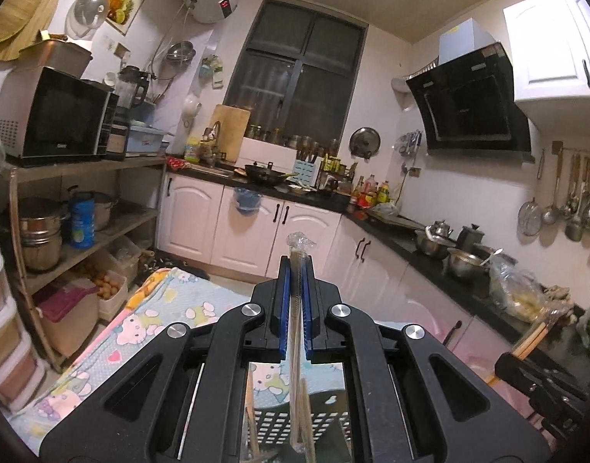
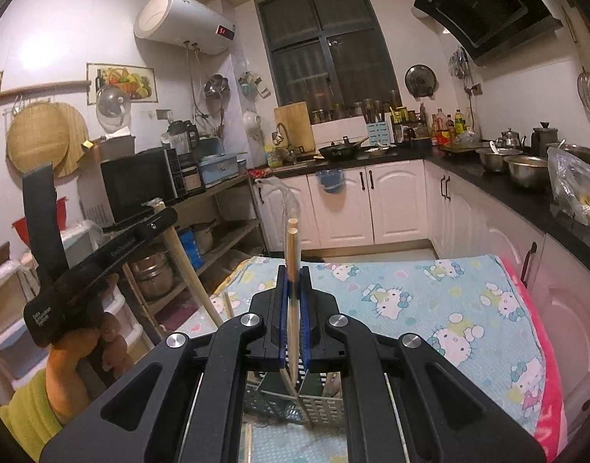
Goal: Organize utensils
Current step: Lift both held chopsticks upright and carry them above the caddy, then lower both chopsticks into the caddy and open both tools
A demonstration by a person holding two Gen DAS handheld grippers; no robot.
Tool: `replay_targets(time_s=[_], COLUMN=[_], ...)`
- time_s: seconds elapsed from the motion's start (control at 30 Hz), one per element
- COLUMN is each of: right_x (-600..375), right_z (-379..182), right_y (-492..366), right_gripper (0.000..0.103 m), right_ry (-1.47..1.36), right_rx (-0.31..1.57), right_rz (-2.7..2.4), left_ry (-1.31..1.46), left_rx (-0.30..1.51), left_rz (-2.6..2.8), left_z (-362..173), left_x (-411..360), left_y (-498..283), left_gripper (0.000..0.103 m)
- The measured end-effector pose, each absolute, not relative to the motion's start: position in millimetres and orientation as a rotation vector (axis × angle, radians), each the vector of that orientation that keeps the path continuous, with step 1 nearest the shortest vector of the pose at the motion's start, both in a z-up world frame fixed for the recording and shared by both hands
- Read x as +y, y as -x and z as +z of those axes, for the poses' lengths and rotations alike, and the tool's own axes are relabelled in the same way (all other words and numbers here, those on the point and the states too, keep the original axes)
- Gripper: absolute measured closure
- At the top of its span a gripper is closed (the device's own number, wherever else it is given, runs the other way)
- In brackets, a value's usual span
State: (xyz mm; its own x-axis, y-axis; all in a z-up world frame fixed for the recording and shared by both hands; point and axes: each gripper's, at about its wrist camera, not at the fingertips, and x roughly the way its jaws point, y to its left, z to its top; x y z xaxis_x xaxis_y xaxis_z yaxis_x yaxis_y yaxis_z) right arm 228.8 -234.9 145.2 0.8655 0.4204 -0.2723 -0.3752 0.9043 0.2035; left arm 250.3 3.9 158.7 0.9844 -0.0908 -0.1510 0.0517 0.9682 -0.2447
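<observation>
Your left gripper [image 1: 295, 270] is clamped on a pair of wooden chopsticks in a clear plastic sleeve [image 1: 297, 332]. The crinkled top of the sleeve sticks out past the blue pads [image 1: 282, 308], and the lower end hangs down below the jaws over a grey perforated utensil basket [image 1: 272, 430].

Your right gripper [image 2: 294, 285] is also closed, on a second pair of chopsticks [image 2: 292, 254]. The two round bare ends poke up above the pads, with an empty stretch of clear sleeve [image 2: 283, 200] curling above them. The lower ends reach down toward the same utensil basket, where its divider sits right under the jaws. Can't tell whether the tips touch the basket.

The basket sits on the desk, which is covered with a light blue cartoon-cat cloth [image 2: 430, 308]. A loose chopstick [image 2: 228, 305] lies on the cloth just left of the right gripper.

In the right wrist view your left hand [image 2: 90, 343] shows at the left edge with a yellow sleeve, holding the left gripper with its wrapped chopsticks angled down.
</observation>
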Motion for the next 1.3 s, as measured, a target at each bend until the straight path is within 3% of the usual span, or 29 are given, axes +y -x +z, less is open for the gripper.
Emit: replay_targets(time_s=[1.17,1.3], right_x=[-219.4,-219.4], right_z=[63.0,58.8], right_y=[-250.8,-248.1], right_gripper=[0.095,0.092], right_ry=[-0.149,-0.162], right_rx=[0.463,0.487], right_rz=[0.415,0.423], left_ry=[0.131,0.127], left_rx=[0.340,0.357], left_rz=[-0.097,-0.095], left_z=[82.1,80.7], left_x=[-7.8,-4.7], left_y=[-274.8,-271.9], left_gripper=[0.102,0.096])
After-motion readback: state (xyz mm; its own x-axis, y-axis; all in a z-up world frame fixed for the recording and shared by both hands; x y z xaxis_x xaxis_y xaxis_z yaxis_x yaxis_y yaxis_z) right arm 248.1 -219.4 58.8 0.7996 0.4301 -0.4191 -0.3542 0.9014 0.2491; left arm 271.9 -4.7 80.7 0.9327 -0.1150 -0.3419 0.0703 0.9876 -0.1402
